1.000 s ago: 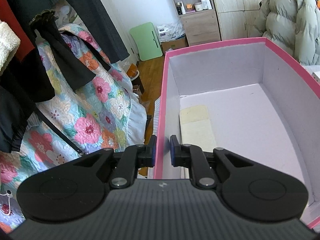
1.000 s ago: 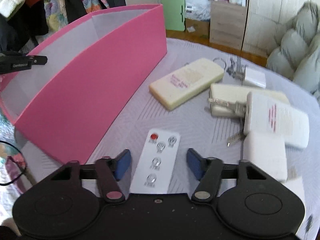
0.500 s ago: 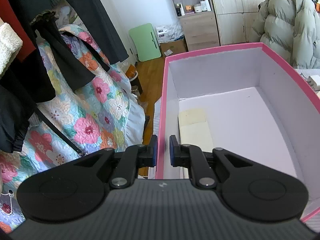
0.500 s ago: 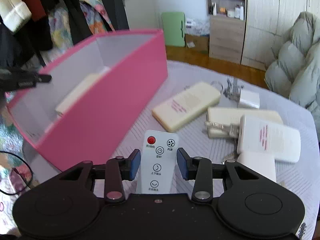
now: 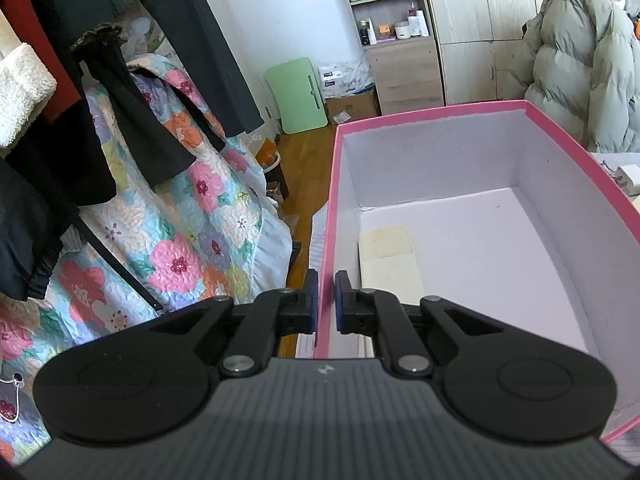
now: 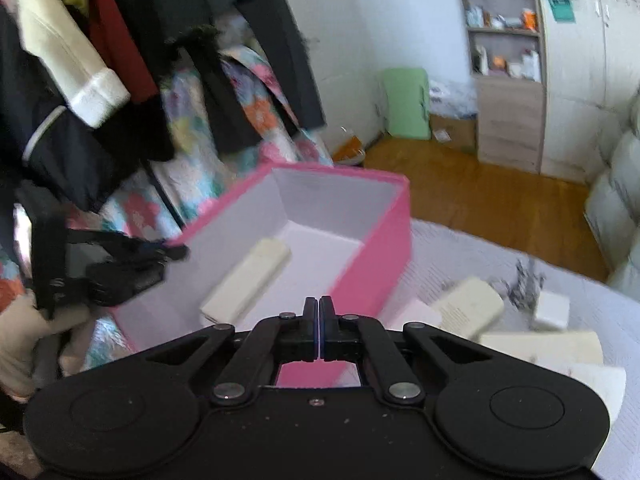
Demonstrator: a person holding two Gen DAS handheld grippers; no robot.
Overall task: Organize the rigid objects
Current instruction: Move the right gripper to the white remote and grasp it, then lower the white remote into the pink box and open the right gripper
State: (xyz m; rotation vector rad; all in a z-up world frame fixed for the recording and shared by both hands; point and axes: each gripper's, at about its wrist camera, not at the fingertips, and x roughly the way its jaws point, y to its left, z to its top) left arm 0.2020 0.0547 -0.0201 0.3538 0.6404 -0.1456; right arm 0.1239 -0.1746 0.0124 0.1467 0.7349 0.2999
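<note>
The pink box has white inner walls, and a cream block lies on its floor. My left gripper is shut on the box's near wall, one pad on each side. In the right wrist view the box is below and to the left, with the cream block inside and the left gripper on its rim. My right gripper hangs above the box's near corner. Its pads are pressed together with nothing between them. A pale flat piece shows just right of the fingers; it is too blurred to identify.
Cream blocks, a white charger and keys lie on the grey cloth right of the box. Hanging clothes and a floral quilt fill the left. A puffy coat sits at the far right.
My right gripper rose and swung toward the box. Its jaws, which stood around the white remote, closed completely and the remote is no longer between them. The left gripper kept its hold.
</note>
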